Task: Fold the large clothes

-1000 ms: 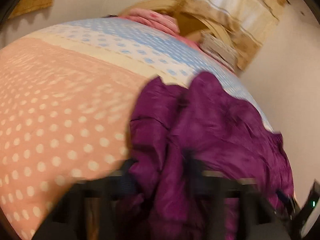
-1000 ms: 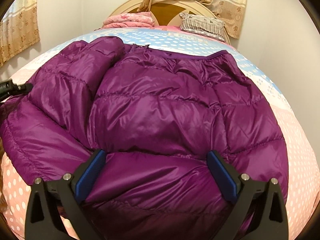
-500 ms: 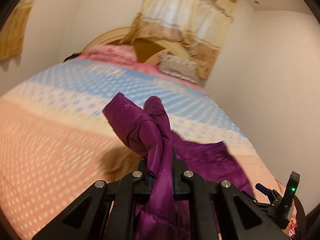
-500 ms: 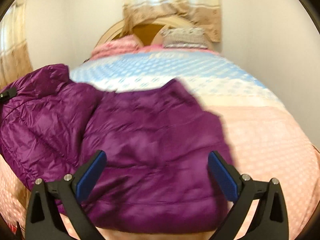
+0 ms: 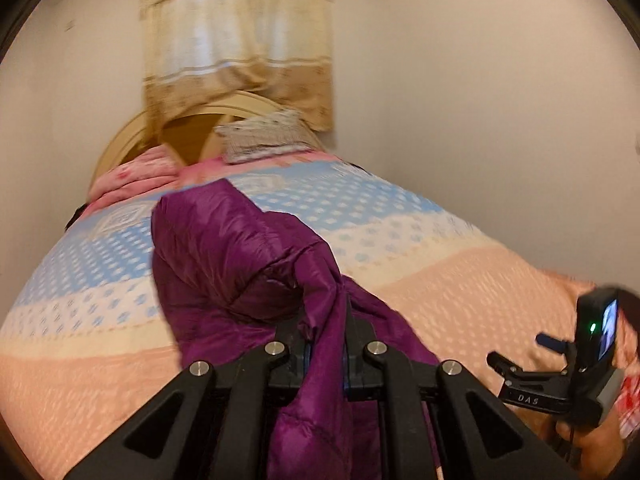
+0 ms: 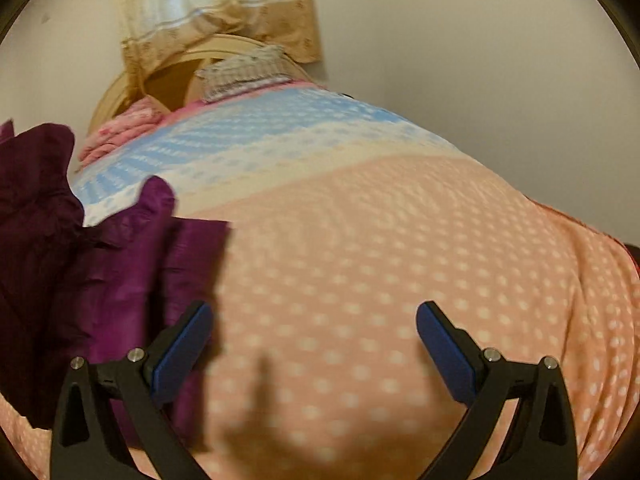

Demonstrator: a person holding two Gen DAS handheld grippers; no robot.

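A bedroom with pale walls held a bed (image 5: 460, 280) covered by a dotted spread, blue toward the head and peach toward the foot. At the head stood a curved wooden headboard (image 5: 120, 140) with a tan curtain (image 5: 240, 40) hanging above it.

In the left wrist view, from left to right: a folded pink blanket (image 5: 136, 176) lay at the head of the bed, a patterned pillow (image 5: 260, 140) leaned against the headboard beside it, and the purple jacket (image 5: 224, 264) rose in a bunched fold in the middle. The left gripper (image 5: 326, 356) had its fingers (image 5: 288, 344) drawn narrow, pinching a strip of the jacket that passed between them and hung down below. The rest of the jacket draped toward the spread. At the far right the right gripper (image 5: 528, 356) showed from the side, held in a hand (image 5: 592, 436); a small green light glowed on its body.

In the right wrist view, from left to right: the jacket (image 6: 80, 280) filled the left edge, part lifted and part lying on the peach spread (image 6: 400, 260). The right gripper (image 6: 314, 344) had its blue-padded fingers (image 6: 182, 352) spread wide with nothing between them, over bare bedspread. The left finger sat just beside the jacket's edge; whether it touched was unclear. The frames held no containers.
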